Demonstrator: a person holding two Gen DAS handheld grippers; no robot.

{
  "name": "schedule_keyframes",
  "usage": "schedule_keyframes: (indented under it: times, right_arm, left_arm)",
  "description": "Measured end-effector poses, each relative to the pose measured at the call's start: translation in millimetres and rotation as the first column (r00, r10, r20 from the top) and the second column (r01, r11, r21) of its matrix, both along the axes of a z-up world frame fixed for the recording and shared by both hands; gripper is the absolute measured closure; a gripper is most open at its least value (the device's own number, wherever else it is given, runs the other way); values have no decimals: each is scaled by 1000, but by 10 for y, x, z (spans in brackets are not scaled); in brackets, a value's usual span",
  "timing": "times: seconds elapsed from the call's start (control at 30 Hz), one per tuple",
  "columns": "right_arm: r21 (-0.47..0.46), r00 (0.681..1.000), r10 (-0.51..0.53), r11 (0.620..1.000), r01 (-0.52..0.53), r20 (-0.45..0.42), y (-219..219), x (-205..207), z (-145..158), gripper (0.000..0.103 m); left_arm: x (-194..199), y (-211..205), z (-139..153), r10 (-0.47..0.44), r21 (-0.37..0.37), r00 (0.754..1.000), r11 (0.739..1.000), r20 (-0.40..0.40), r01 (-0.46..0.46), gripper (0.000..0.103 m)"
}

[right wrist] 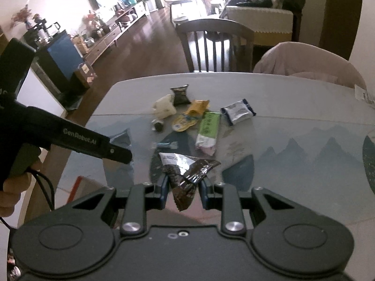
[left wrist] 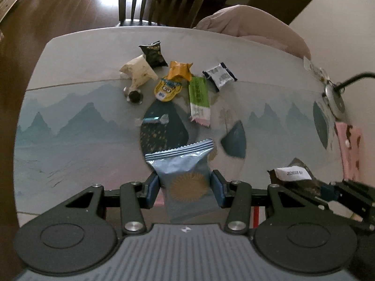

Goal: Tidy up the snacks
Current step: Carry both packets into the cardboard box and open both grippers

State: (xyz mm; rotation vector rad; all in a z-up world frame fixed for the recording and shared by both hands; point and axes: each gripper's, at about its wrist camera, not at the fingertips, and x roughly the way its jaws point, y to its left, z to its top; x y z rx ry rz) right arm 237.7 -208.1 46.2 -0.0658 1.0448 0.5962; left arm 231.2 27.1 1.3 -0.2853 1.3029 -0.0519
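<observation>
My left gripper [left wrist: 185, 185] is shut on a light blue snack packet [left wrist: 185, 164] with a gold sun disc, held above the near part of the table. My right gripper [right wrist: 184, 190] is shut on a dark brown foil snack packet [right wrist: 187, 171] with a white label; it also shows in the left wrist view [left wrist: 293, 175]. Loose snacks lie in a cluster at the table's far middle: a green bar [left wrist: 198, 94], a yellow packet [left wrist: 167, 88], an orange wrapper [left wrist: 179, 70], a cream packet [left wrist: 138, 71], a black packet [left wrist: 153, 55], a navy-and-white packet [left wrist: 220, 76], a small teal candy [left wrist: 153, 120].
The table [left wrist: 70, 121] has a mountain-print cover. A small round dark sweet [left wrist: 134, 94] lies by the cream packet. A pink pouch [left wrist: 349, 149] and a lamp base [left wrist: 335, 98] sit at the right edge. A chair [right wrist: 213, 44] and a draped seat [left wrist: 253, 23] stand behind.
</observation>
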Motion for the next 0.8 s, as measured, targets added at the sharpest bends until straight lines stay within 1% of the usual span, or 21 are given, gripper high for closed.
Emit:
schedule_keyframes:
  times: [0.2, 0.37, 0.43, 0.53, 0.63, 0.73, 0.8]
  right_arm:
    - [2, 998, 55, 998, -55, 4, 153, -386, 60, 77]
    - [-4, 995, 94, 996, -94, -13, 292, -617, -25, 77]
    - [-11, 994, 108, 994, -108, -24, 341, -704, -86, 77]
    - [-23, 992, 120, 992, -121, -50, 412, -806, -219, 77]
    - [-54, 989, 131, 989, -135, -64, 496, -900, -363, 77]
    - [-65, 985, 140, 987, -147, -100, 559, -964, -553, 77]
    - [-87, 983, 151, 983, -160, -107, 612, -1010, -681, 77]
  left_arm:
    - [-440, 105, 58, -45, 14, 999, 999, -1, 45, 57]
    - [-747, 189, -52, -78, 32, 997, 996, -29, 79, 57]
    - [-859, 216, -130, -90, 45, 995, 995, -42, 92, 57]
    - [-1006, 244, -281, -102, 42, 992, 994, -78, 105, 57]
    - [-1145, 237, -446, -119, 51, 987, 991, -106, 125, 57]
    - [-1254, 212, -630, -129, 60, 982, 989, -135, 138, 57]
    - [-1311, 193, -754, -132, 68, 979, 987, -153, 143, 57]
